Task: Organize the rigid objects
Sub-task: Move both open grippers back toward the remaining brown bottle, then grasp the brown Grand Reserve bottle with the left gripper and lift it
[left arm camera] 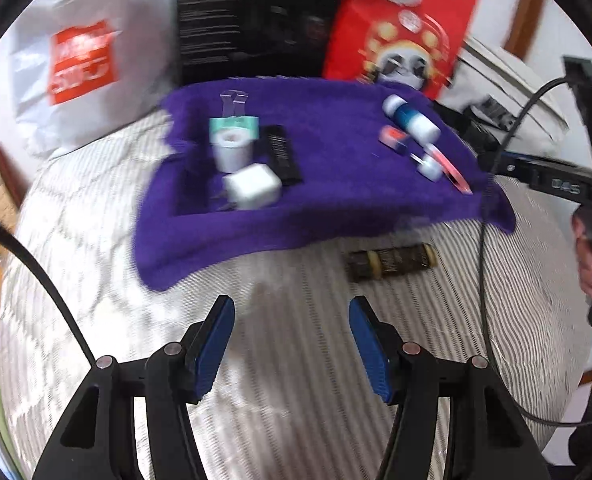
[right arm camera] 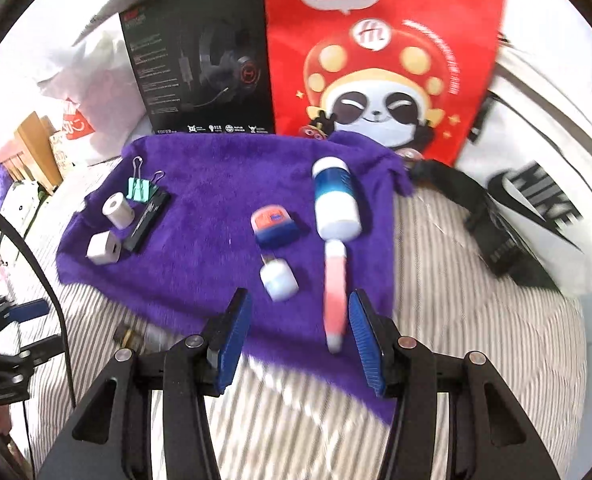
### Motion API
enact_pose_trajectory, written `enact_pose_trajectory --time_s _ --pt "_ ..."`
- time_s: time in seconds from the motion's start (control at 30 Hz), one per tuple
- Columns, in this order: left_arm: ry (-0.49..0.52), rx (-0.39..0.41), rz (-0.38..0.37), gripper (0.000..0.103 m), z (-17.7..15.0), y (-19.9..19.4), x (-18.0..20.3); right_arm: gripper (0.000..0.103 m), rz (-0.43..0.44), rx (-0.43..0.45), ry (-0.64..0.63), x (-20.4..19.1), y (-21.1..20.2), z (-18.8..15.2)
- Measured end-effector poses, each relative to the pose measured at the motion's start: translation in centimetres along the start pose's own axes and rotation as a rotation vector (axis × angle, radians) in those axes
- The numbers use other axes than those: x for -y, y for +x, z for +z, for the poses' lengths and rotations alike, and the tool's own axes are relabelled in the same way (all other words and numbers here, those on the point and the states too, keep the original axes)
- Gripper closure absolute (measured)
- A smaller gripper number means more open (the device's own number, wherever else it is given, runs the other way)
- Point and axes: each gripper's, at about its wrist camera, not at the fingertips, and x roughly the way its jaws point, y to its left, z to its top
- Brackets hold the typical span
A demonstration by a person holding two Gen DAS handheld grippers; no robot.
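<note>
Two hand-held grippers, jaws apart, nothing gripped: left hand-held gripper (left arm camera: 291,344), right hand-held gripper (right arm camera: 300,330). Pink pen (right arm camera: 334,292) at 1 o'clock just inside right pad, near purple towel (right arm camera: 215,184) edge. Dark tube (left arm camera: 390,262) at 1 o'clock of left, on striped bed (left arm camera: 296,420), open room around.

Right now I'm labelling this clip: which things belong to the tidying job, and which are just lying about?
Job: binder clip, white cube, black stick, blue-white bottle, pink tube, dark tube, purple towel.

Lying about: red panda bag, headset box.
</note>
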Motion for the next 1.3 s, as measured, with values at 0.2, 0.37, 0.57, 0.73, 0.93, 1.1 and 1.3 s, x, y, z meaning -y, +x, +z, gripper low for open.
enact_pose_trajectory --time_s 0.2,0.37,0.57,0.73,0.93,1.1,1.3 --pt "0.122 -0.008 -0.032 0.046 1.1 2.4 2.6 0.049 0.005 0.003 0.034 1.5 -3.1 -3.9" --pt "0.189 -0.002 -0.085 0.046 1.7 3.3 3.6 0.049 0.0 -0.024 0.053 2.5 -3.3 -6.1" --pt "0.277 -0.015 -0.083 0.046 2.2 4.3 5.0 0.049 0.009 -0.062 0.086 3.6 -2.3 -7.3" --pt "0.357 -0.034 -0.077 0.047 1.7 4.8 6.5 0.049 0.016 -0.075 0.093 4.0 -1.9 -7.7" --pt "0.423 -0.022 -0.073 0.047 0.2 3.5 7.7 0.049 0.035 -0.074 0.096 4.2 -1.8 -8.1" --pt "0.415 -0.036 -0.061 0.046 1.4 4.3 7.6 0.049 0.044 -0.076 0.109 4.5 -1.7 -8.2" --pt "0.421 -0.04 -0.127 0.07 1.7 4.6 8.2 0.049 0.06 -0.082 0.113 4.4 -1.6 -8.4"
